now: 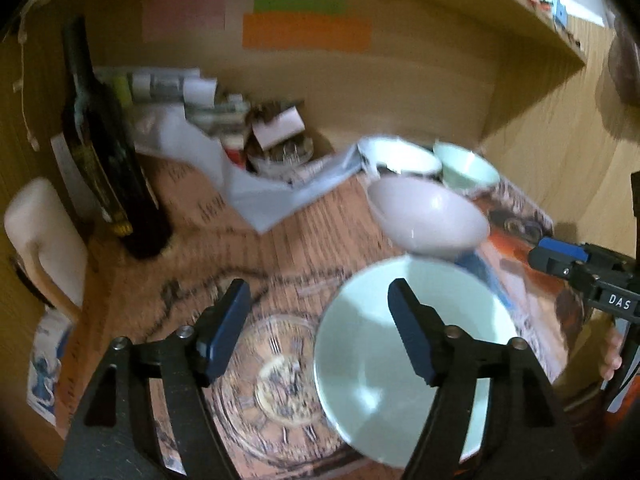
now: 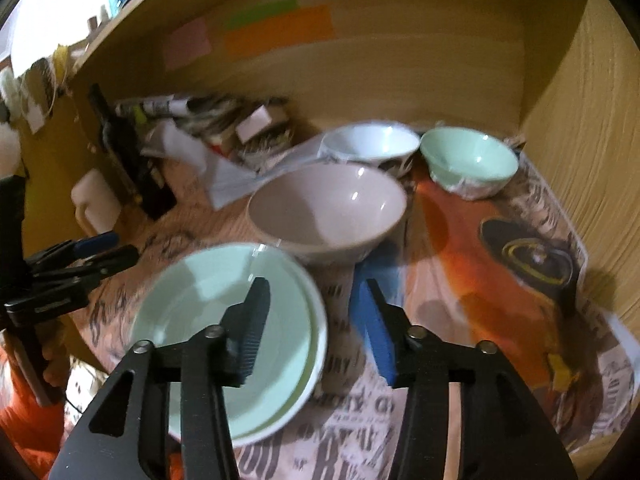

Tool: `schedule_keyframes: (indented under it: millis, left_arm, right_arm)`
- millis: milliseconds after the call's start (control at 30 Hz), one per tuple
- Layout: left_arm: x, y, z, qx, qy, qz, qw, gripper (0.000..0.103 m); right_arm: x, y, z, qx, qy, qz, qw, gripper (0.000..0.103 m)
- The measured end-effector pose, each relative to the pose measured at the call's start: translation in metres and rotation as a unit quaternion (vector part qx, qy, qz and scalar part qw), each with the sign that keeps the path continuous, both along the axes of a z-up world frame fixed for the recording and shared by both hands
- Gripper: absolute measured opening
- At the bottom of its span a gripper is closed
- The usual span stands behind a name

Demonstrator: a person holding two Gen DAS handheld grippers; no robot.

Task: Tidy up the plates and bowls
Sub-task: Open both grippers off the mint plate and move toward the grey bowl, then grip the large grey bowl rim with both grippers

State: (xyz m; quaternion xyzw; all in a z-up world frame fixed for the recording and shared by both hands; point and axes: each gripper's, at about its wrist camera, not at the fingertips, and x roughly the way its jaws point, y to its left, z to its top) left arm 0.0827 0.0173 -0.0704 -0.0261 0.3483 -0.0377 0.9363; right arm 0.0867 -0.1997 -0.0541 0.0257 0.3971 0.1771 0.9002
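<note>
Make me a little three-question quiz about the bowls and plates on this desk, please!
1. How many bowls stand behind the pale green plate?
2. True or false: the right gripper is squeezing the plate.
3. Which bowl is nearest the plate: A) the pinkish bowl, B) the white bowl, C) the green bowl?

Key:
1. Three.
2. False: its jaws stand apart with nothing pressed between them. The left gripper is open too.
3. A.
</note>
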Motion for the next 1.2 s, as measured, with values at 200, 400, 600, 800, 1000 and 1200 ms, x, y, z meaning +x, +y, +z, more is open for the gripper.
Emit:
schedule_keyframes:
  millis: [200, 400, 600, 800, 1000, 1200]
  left_arm:
    - [0.035, -0.002, 0.014, 0.001, -0.008, 0.011, 0.9999, 0.094]
    - [0.080, -0.011, 0.005, 0.003, 0.024, 0.007, 0.9997, 0.094]
    - [0.121, -0.028, -0.012, 0.013, 0.058, -0.012, 0.9982, 0.094]
    - [0.148, -0.047, -0.030, 0.024, 0.089, -0.054, 0.9943, 0.088]
    - [0.156, -0.058, -0.039, 0.020, 0.108, -0.092, 0.9897, 0.055]
    - [0.164, -0.067, -0.048, 0.005, 0.133, -0.131, 0.9824, 0.029]
  right_arm:
    - [0.026, -0.015, 0.006, 0.014, -0.020, -0.028, 0.999, 0.056]
    - [0.056, -0.023, -0.003, 0.016, -0.016, -0.046, 0.999, 0.056]
    - [0.085, -0.022, -0.024, 0.016, 0.015, -0.048, 0.999, 0.056]
    - [0.104, -0.019, -0.049, 0.015, 0.048, -0.040, 0.998, 0.056]
    - [0.111, -0.020, -0.064, 0.031, 0.079, -0.029, 0.996, 0.044]
    - [0.110, -0.011, -0.066, 0.021, 0.085, -0.013, 0.996, 0.037]
